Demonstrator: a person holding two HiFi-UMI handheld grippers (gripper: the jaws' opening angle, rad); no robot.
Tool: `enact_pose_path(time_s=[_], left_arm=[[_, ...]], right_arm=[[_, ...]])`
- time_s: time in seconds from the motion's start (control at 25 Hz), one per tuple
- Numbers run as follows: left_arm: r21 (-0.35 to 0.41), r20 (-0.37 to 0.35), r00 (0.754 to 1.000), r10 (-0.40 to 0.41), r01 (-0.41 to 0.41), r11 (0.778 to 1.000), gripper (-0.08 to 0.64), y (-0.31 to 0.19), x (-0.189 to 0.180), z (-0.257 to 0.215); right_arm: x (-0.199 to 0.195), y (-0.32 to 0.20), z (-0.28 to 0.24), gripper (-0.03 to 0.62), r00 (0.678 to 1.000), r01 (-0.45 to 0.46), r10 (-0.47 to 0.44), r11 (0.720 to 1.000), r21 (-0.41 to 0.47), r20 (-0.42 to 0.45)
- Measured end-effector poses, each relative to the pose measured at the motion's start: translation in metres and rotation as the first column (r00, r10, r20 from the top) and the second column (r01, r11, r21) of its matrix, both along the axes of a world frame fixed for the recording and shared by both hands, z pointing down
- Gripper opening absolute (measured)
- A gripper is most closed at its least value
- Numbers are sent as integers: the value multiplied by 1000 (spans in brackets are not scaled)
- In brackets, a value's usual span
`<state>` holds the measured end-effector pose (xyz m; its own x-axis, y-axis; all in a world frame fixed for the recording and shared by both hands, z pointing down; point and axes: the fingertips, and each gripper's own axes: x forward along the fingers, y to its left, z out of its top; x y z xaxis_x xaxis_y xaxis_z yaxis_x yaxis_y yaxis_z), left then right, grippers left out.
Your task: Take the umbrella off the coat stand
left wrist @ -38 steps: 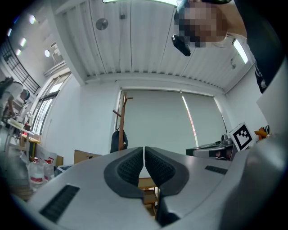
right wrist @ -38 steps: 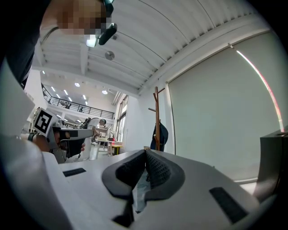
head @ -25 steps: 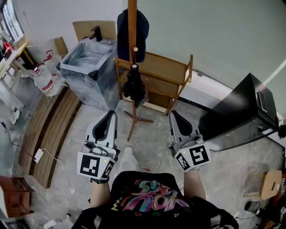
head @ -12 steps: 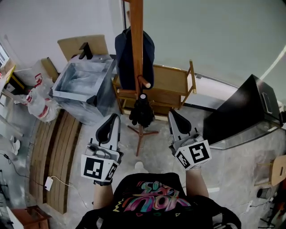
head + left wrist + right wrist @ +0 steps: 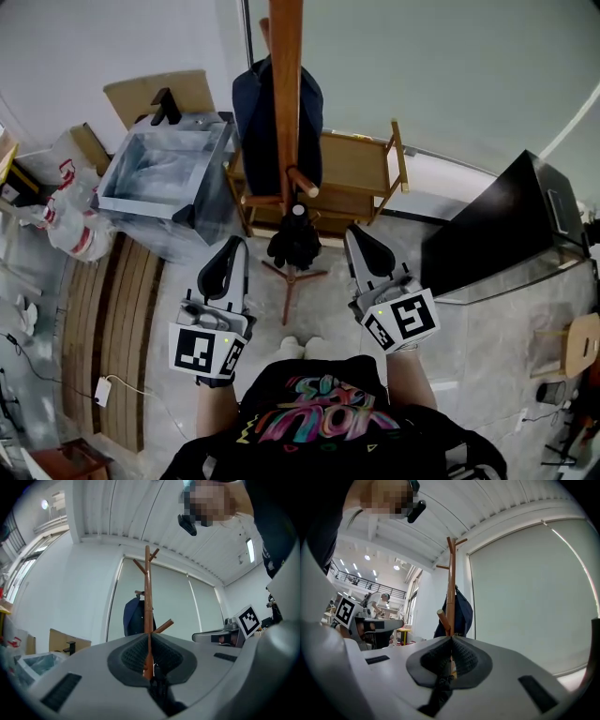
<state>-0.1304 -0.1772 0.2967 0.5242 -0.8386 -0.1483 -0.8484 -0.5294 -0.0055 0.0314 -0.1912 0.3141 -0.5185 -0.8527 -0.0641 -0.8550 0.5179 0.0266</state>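
Observation:
A folded black umbrella (image 5: 294,240) hangs from a low peg (image 5: 303,182) of the wooden coat stand (image 5: 286,94), just above its tripod feet. A dark blue garment (image 5: 253,112) hangs higher on the pole. My left gripper (image 5: 234,247) is shut and empty, left of the umbrella and apart from it. My right gripper (image 5: 355,235) is shut and empty on the umbrella's right. The left gripper view shows the stand (image 5: 148,597) straight ahead over the shut left gripper (image 5: 149,641). In the right gripper view, stand (image 5: 451,583) and garment (image 5: 465,613) rise above the shut right gripper (image 5: 451,644).
A wooden shelf unit (image 5: 366,173) stands behind the coat stand. A grey plastic-covered box (image 5: 155,183) is at the left, with cardboard (image 5: 141,89) and white bags (image 5: 70,225) beyond. Wooden slats (image 5: 112,319) lie on the floor at the left. A black cabinet (image 5: 497,234) is at the right.
The person has stepped closer to the coat stand. Both grippers have come forward and now flank the umbrella. Both stay shut.

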Motion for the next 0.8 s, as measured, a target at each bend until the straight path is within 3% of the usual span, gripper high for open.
enact_pose_path(time_s=[0.4, 0.52, 0.64, 0.8], left_arm=[[-18, -40, 999, 3, -4, 1000, 34, -15, 10, 8], [-26, -49, 999, 19, -20, 999, 43, -16, 13, 13], [-38, -57, 997, 52, -54, 998, 118, -16, 16, 18], [-43, -53, 996, 74, -76, 996, 148, -17, 16, 26]], right_arm=[[15, -14, 3, 14, 999, 36, -36, 999, 0, 39], [17, -15, 3, 52, 996, 69, -68, 998, -6, 65], [18, -15, 4, 87, 992, 103, -102, 995, -9, 79], [14, -16, 7, 134, 985, 146, -144, 989, -16, 90]])
